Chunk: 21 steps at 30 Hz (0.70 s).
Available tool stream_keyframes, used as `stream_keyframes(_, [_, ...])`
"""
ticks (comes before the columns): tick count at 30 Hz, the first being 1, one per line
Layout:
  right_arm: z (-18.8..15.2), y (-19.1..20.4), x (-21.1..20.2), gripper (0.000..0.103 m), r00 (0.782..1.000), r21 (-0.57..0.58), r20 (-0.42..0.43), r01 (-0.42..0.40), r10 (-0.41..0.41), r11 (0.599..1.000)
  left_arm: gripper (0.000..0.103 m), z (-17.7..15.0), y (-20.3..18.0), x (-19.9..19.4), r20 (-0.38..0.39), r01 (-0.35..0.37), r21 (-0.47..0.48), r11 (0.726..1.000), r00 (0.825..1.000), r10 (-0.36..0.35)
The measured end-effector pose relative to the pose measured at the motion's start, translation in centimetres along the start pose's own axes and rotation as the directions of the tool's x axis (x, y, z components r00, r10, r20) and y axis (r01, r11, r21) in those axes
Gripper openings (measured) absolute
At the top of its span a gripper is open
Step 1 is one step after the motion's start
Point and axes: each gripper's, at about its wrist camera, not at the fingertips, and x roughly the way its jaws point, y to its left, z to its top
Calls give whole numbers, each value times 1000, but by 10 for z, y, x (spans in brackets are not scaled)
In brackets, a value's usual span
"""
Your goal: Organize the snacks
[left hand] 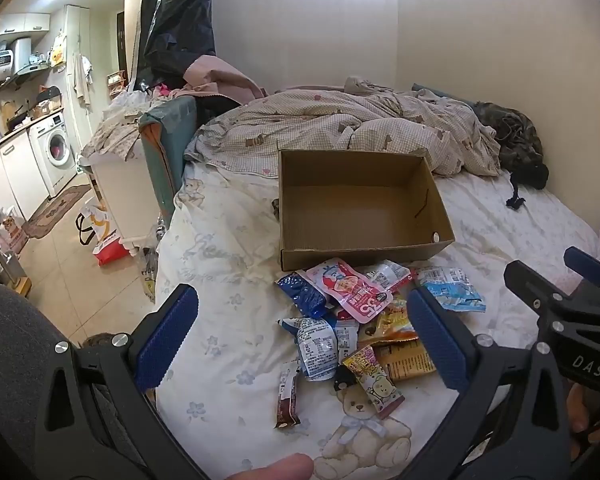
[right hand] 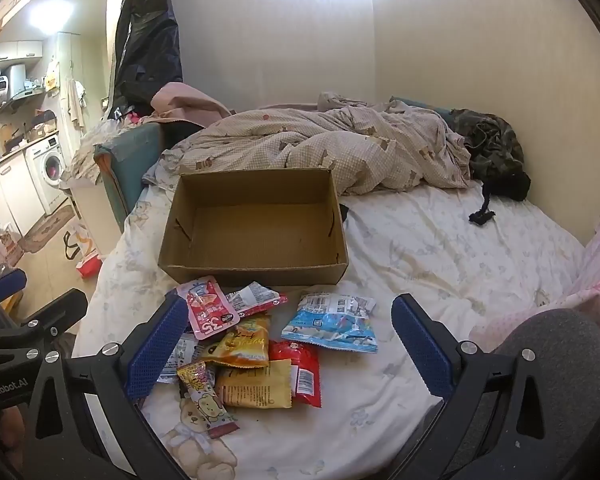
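Box: open brown cardboard box [right hand: 256, 224], rectangular, corrugated walls, nothing inside; sits on the bed sheet just behind the snack pile.
Snacks: loose heap of crinkled foil and plastic packets [right hand: 256, 344] on the sheet, in front of the box, none in it.
Pink pouch: glossy pink pouch [right hand: 210, 308] printed "35", upside down, resting against the box's front wall.
Light blue packet: flat, wrinkled light blue packet [right hand: 332, 324], slightly apart to the right of the heap.
Other packets: orange packet [right hand: 240, 344], red packet [right hand: 300, 372], yellow packet [right hand: 256, 388] overlapping one another.
Left view only: dark blue packet [left hand: 304, 294] and slim brown bar [left hand: 288, 398] at the heap's left edge.
Sheet: white cotton bed sheet [right hand: 420, 248], creased, printed with pale flowers and teddy bears.
Blanket: rumpled checked blanket [right hand: 328, 148] bunched behind the box.
Left gripper: left gripper [left hand: 302, 334] black frame, blue textured pads, spread wide apart above the heap, holding nothing.
Right gripper: right gripper [right hand: 288, 346] same build, pads also wide apart over the packets, holding nothing.
Writing: "DAS" on the right gripper's body in the left view; "GenRobot.AI" on the left gripper's body in the right view.
Background: white washing machine [left hand: 56, 148] in the kitchen area, far left.
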Motion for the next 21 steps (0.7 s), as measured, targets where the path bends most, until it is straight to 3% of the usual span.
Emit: stream_keyframes(21, [2,-1,-1,103,1000,10,-10,16,-16,1000,103,2,-4,-2,6,0,20,1000,1000,0])
